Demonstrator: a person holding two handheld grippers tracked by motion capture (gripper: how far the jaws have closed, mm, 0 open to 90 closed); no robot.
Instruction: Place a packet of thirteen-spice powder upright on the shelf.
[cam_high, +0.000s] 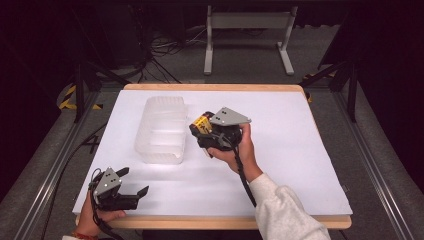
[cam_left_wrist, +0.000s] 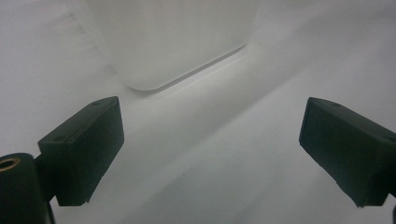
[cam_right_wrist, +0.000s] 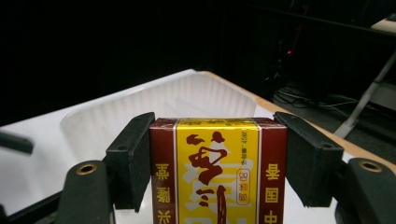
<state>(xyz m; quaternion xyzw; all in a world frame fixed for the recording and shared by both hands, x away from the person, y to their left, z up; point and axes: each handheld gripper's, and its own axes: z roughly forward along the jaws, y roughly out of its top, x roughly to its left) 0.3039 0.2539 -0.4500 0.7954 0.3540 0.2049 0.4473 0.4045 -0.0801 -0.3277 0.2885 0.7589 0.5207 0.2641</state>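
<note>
Dark surroundings close in on every side of the scene: grey carpeted floor (cam_high: 45, 150) runs around the work area, a pale metal stand (cam_high: 247, 37) stands at twelve o'clock beyond the table, and loose cables (cam_high: 170, 47) lie on the floor at about eleven o'clock from the table's middle

Next in size comes the wooden table (cam_high: 215, 221), its top covered almost edge to edge by a white sheet (cam_high: 290, 150). On that sheet, at about ten o'clock from the centre, sits a translucent plastic tub (cam_high: 161, 131), long and ribbed, lying with its length running toward twelve o'clock; the left gripper view looks at one rounded corner of it (cam_left_wrist: 173, 42) resting on the sheet, and the right gripper view has its open rim (cam_right_wrist: 140, 105) just behind the jaws

A person's right arm in a white sleeve (cam_high: 285, 210) comes in from five o'clock. That hand carries the right gripper (cam_high: 200, 131) just beside the tub's right wall, at three o'clock of it, raised off the sheet. Its jaws are clamped on both sides of a small red and yellow carton (cam_right_wrist: 217, 170) printed with Chinese characters, the pads pressed flat against the carton's red side panels; from above the carton (cam_high: 202, 122) pokes out toward the tub

At seven o'clock, near the table's front edge, the left gripper (cam_high: 134, 184) rests low in the person's left hand, its jaws spread wide with nothing but bare sheet between them
</note>
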